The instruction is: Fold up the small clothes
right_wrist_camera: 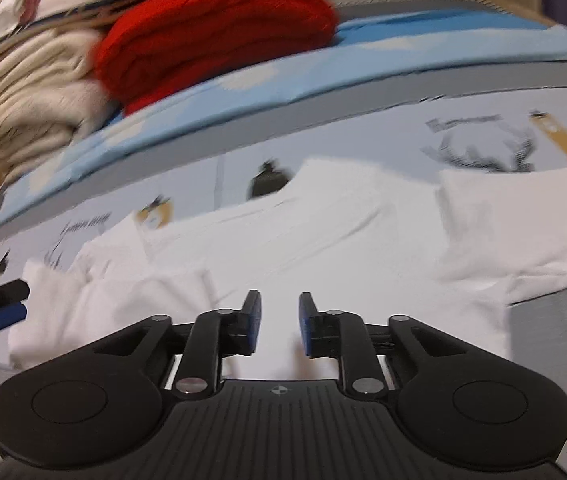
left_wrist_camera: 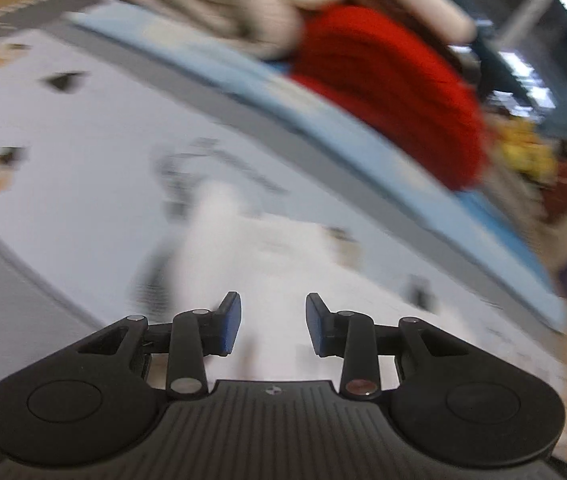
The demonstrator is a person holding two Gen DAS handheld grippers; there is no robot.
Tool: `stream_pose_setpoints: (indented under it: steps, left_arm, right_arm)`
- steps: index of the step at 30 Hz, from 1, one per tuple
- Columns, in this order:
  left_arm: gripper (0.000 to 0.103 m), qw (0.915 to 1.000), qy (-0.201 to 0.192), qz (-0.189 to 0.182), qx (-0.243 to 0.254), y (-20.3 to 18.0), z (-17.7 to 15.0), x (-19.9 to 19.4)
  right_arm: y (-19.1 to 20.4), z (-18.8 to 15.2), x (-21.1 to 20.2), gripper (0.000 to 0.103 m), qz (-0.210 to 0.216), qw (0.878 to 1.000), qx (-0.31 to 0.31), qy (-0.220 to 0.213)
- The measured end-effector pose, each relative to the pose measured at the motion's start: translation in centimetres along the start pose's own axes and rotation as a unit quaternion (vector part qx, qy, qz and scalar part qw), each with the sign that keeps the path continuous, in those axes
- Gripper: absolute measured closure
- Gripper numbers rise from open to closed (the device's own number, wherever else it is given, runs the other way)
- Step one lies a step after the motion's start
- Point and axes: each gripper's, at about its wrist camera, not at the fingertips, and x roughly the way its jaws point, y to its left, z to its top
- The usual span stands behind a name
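On the printed sheet (right_wrist_camera: 363,136), a white garment (right_wrist_camera: 323,232) lies spread flat, mildly creased, with a sleeve (right_wrist_camera: 523,216) extended to the right in the right wrist view. It appears plain; motion blur hides finer detail. Right tongs (right_wrist_camera: 280,322) stand over the garment with blue pads apart and nothing between them. Left tongs (left_wrist_camera: 273,326) likewise stand apart and empty above white cloth; in the right wrist view they appear at the far left edge, over the garment's left end.

Behind the garment, a light blue cloth (right_wrist_camera: 403,52) runs across the bed. On it rest one red folded knit (right_wrist_camera: 211,28) and one cream folded stack (right_wrist_camera: 31,100), side by side and touching. Neither obstructs the garment.

Count: one white garment, two pairs of tongs, two folded piles.
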Motion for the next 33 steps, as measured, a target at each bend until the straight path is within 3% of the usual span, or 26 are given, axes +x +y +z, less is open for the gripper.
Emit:
stream_pose_setpoints:
  steps: [3, 7, 10, 12, 16, 18, 19, 22, 25, 29, 33]
  left_arm:
    - [0.065, 0.9993, 0.005, 0.036, 0.004, 1.1, 0.6, 0.5]
    - [0.065, 0.9989, 0.009, 0.044, -0.010, 1.5, 1.0, 0.6]
    - [0.065, 0.9985, 0.017, 0.048, -0.023, 2.7, 1.2, 0.3]
    - [0.065, 0.9980, 0.022, 0.050, -0.032, 3.4, 1.4, 0.5]
    - [0.065, 0.9979, 0.025, 0.044, -0.039, 4.0, 1.8, 0.2]
    - [0.065, 0.9982, 0.020, 0.043, -0.038, 4.0, 2.1, -0.1]
    - [0.065, 0.9983, 0.016, 0.043, -0.037, 4.0, 2.2, -0.1]
    - [0.065, 0.9983, 0.010, 0.043, -0.037, 3.9, 2.4, -0.3]
    - [0.065, 0.9986, 0.007, 0.039, -0.035, 3.4, 2.4, -0.3]
    - [0.065, 0.9994, 0.007, 0.028, -0.017, 2.6, 2.2, -0.4]
    - [0.065, 0.9995, 0.013, 0.028, 0.005, 2.0, 1.7, 0.0]
  right_arm:
    - [2.7, -1.0, 1.3, 0.078, 0.033, 0.998, -0.042, 0.021]
    - [7.2, -3.0, 2.3, 0.075, 0.080, 0.989, -0.117, 0.035]
    - [10.5, -4.6, 2.8, 0.065, 0.103, 0.977, -0.183, 0.037]
    - [12.2, -5.6, 3.3, 0.062, 0.100, 0.969, -0.225, 0.033]
    - [13.7, -7.3, 5.0, 0.063, 0.055, 0.956, -0.285, 0.049]
    - [13.6, -7.8, 5.5, 0.074, 0.036, 0.952, -0.301, 0.051]
    - [13.4, -7.8, 5.6, 0.084, 0.031, 0.952, -0.301, 0.045]
    - [11.9, -6.0, 4.3, 0.088, 0.049, 0.970, -0.237, 0.020]
    - [8.7, -2.3, 0.4, 0.089, 0.069, 0.987, -0.128, -0.071]
    - [1.6, 1.5, -3.9, 0.089, 0.032, 0.984, 0.013, -0.172]
    - [-5.9, 3.1, -4.3, 0.089, -0.046, 0.975, 0.137, -0.166]
